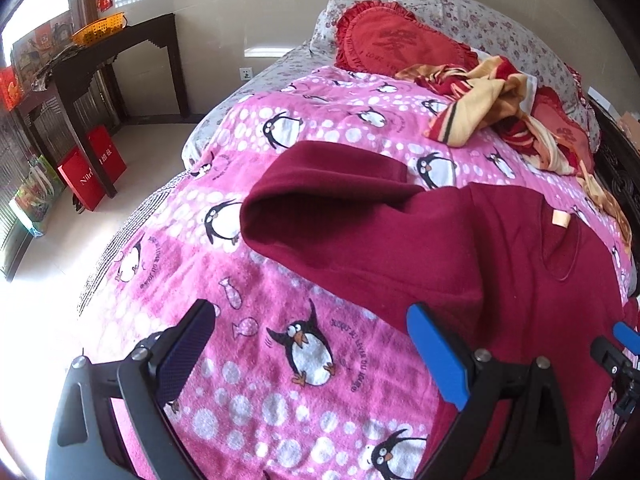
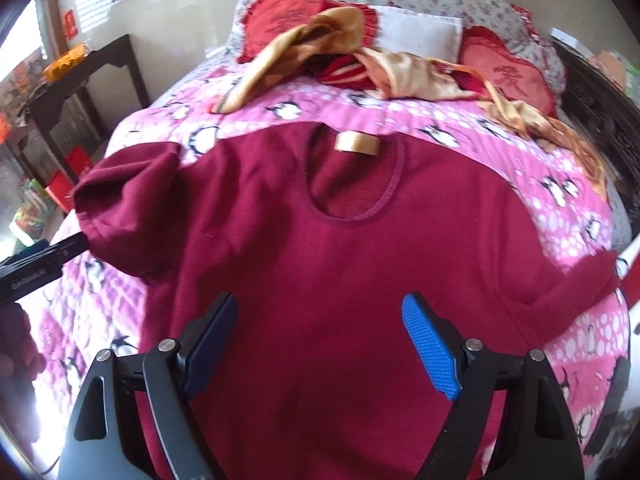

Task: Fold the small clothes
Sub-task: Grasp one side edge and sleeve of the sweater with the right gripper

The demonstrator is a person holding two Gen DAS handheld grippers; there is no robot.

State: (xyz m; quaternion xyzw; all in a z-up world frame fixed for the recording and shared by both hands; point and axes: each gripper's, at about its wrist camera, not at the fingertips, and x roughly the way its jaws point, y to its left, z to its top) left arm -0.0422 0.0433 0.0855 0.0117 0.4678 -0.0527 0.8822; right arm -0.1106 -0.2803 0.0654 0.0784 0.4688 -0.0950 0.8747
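At the bottom of the right wrist view, the right gripper [image 2: 318,328] is hanging with its black and blue-padded jaws spread wide and nothing between them, directly above the lower body of the dark red knitted sweater [image 2: 340,272]. At the bottom of the left wrist view, the left gripper [image 1: 310,332] is likewise standing spread and empty, hovering over the pink fleece blanket printed with penguins and white dots [image 1: 248,288], just beside the sweater's near edge. The sweater is lying face up across the middle of the bed, its round neckline and tan label [image 2: 356,145] pointing toward the far side. In the right wrist view, its sleeve at centre left [image 2: 124,208] is lying bunched and doubled over rather than flat; the opposite sleeve, at centre right, is trailing out toward the bed edge. Judged on this layout, folding is only beginning: the body is spread out, but no clean fold of either sleeve or of the hem is showing, so both sleeves and the body fold appear to be outstanding. Further back, at upper centre, a crumpled gold and red striped cloth [image 2: 320,60] is lying loose against the red ruffled heart-shaped cushions [image 2: 280,24], seemingly awaiting attention.
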